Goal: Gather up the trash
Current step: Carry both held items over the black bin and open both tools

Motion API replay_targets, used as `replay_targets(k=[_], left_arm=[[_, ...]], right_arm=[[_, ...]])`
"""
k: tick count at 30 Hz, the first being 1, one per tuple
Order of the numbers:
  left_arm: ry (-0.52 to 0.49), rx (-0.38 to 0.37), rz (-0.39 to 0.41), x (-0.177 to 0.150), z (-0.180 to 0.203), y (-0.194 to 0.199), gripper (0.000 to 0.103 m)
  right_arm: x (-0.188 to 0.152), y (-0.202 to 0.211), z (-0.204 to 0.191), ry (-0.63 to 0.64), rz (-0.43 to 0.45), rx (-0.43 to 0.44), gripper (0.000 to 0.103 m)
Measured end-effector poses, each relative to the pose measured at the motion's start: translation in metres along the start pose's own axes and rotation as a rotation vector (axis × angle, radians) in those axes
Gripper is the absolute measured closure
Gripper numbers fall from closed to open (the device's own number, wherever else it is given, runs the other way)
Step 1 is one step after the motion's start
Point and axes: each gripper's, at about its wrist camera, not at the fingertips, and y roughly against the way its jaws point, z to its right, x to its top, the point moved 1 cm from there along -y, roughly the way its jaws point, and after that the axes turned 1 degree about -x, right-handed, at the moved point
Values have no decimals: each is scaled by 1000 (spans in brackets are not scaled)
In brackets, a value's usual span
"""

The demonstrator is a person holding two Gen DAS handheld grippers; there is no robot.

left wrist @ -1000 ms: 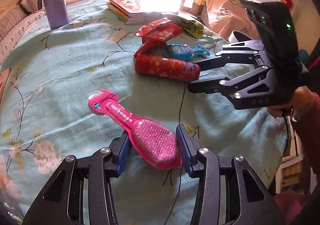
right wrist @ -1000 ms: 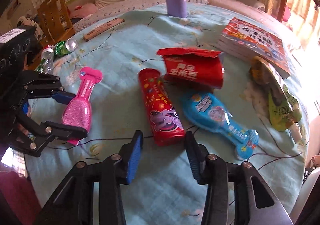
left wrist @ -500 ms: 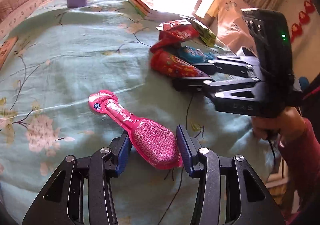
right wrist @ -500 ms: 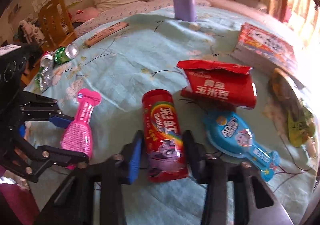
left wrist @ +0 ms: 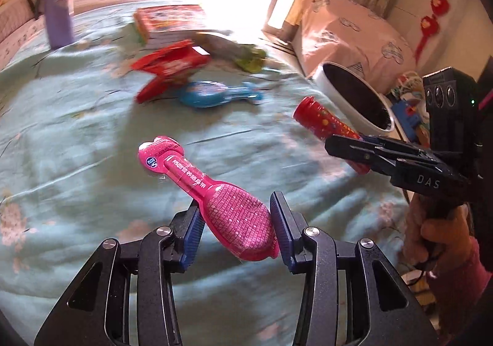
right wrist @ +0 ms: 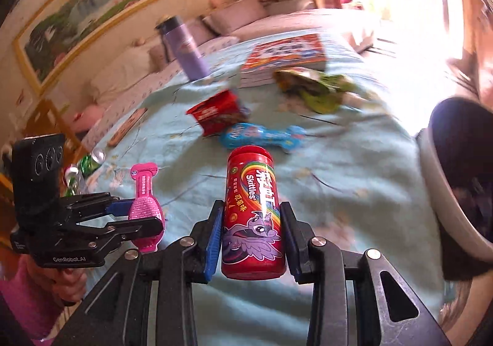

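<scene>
My left gripper (left wrist: 235, 224) is shut on a pink candy packet (left wrist: 215, 195) and holds it above the teal tablecloth (left wrist: 77, 136); the packet also shows in the right wrist view (right wrist: 144, 201). My right gripper (right wrist: 251, 232) is shut on a red Skittles tube (right wrist: 252, 210), lifted off the table; the tube also shows in the left wrist view (left wrist: 326, 124). A white bin with a black liner (left wrist: 354, 93) stands beyond the table's right edge, close to the tube. It also shows in the right wrist view (right wrist: 456, 192).
On the table lie a blue candy packet (left wrist: 215, 95), a red snack bag (left wrist: 169, 64), a green-yellow wrapper (left wrist: 243, 53), a stack of books (left wrist: 169, 21) and a purple flask (left wrist: 58, 19). Crushed cans (right wrist: 89, 162) lie at the table's far left edge.
Both grippers have closed and lifted their items off the table. The right gripper has carried the Skittles tube rightward toward the bin. The left gripper has raised the pink packet.
</scene>
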Motion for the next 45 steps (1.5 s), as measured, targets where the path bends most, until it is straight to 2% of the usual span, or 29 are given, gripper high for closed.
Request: replay_targets(k=[7,14,20,32,45], left_arm=[[-103,-67,-15,20,55,-20,62],[-171,-95,-21,42,103,-38,62],[-207,-105,-27,63,129,-51,62],[-293,-136,-63,107,182,-91,62],[-321,-124,-115,131,205,-130,62]], right_arm=[[-13,45,45,-111,61,-55,67],[-13,80,87,-190,126,-107,67],[-5,98,118,-218,166,-160,67],[13,100,167,-253,175,-220,67],[31,92,197,-269,159,-238,67]])
